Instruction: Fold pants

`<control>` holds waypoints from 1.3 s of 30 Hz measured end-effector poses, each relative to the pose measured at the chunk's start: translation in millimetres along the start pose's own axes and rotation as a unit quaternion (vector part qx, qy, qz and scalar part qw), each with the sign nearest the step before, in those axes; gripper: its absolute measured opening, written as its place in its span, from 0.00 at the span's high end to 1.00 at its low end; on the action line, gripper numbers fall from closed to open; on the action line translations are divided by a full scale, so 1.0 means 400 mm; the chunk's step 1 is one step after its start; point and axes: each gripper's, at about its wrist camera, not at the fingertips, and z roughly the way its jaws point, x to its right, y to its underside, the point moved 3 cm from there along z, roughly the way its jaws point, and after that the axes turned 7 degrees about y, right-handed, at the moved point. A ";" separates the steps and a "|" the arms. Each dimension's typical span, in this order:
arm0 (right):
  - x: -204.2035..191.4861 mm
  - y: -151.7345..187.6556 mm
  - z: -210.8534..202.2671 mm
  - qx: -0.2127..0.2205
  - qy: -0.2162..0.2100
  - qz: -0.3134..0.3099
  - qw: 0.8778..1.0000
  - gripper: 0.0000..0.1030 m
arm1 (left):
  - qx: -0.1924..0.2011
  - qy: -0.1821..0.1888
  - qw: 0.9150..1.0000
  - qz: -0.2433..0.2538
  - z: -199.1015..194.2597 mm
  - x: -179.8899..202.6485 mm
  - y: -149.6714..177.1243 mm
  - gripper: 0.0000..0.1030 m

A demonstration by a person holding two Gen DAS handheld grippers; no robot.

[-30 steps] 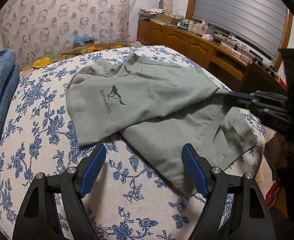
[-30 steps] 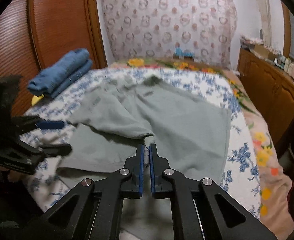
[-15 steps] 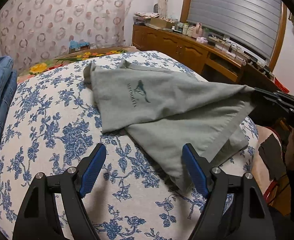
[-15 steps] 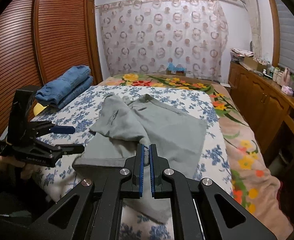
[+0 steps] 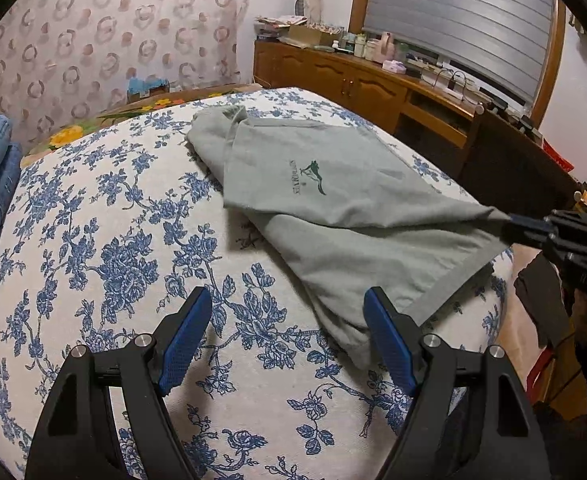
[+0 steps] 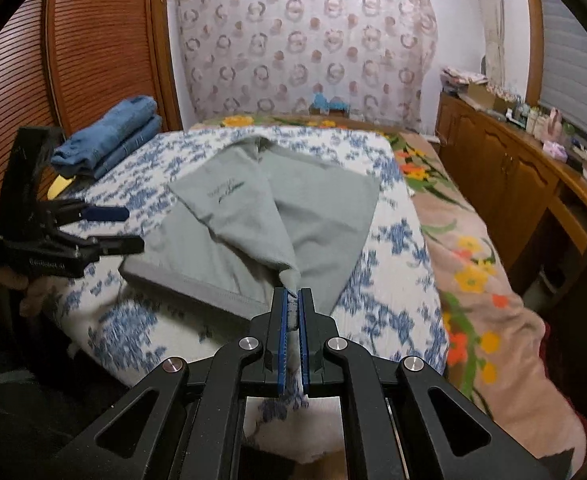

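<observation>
The grey-green pants point(image 5: 333, 216) lie across the middle of the bed point(image 5: 105, 248), on its white cover with blue flowers. In the right wrist view the pants point(image 6: 277, 216) fill the centre of the frame, one layer turned over another, with a small dark printed logo point(image 6: 225, 192) on the upper layer.

The right gripper point(image 6: 292, 304) sits at the lower centre of its own view, its blue pads pressed together on a pulled-up corner of the pants. The cloth rises from the bed to that pinch. In the left wrist view the right gripper point(image 5: 521, 222) shows at the right edge, with the fabric stretched to a point at its tips.

The left gripper point(image 5: 287, 336) is at the bottom of its view with its jaws spread wide and nothing between them; the near edge of the pants lies just beside its right pad.

Folded blue jeans point(image 6: 109, 140) rest at the upper left of the right wrist view, near the wooden wardrobe point(image 6: 93, 48).
</observation>
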 end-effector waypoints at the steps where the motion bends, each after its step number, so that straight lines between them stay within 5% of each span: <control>1: -0.002 0.004 0.003 -0.006 -0.001 -0.001 1.000 0.95 | -0.003 -0.001 1.000 0.000 0.003 -0.001 0.002 0.23; 15: 0.021 0.013 0.022 -0.038 -0.014 0.017 0.999 0.95 | -0.016 -0.006 1.000 -0.010 0.021 -0.014 0.021 0.23; 26: 0.033 -0.044 -0.009 0.007 0.031 -0.005 0.999 0.60 | 0.040 -0.030 0.998 -0.030 -0.052 -0.054 -0.005 0.23; 39: -0.077 -0.149 0.088 0.023 -0.036 -0.044 0.998 0.56 | 0.069 -0.063 0.994 -0.050 -0.112 -0.121 -0.023 0.23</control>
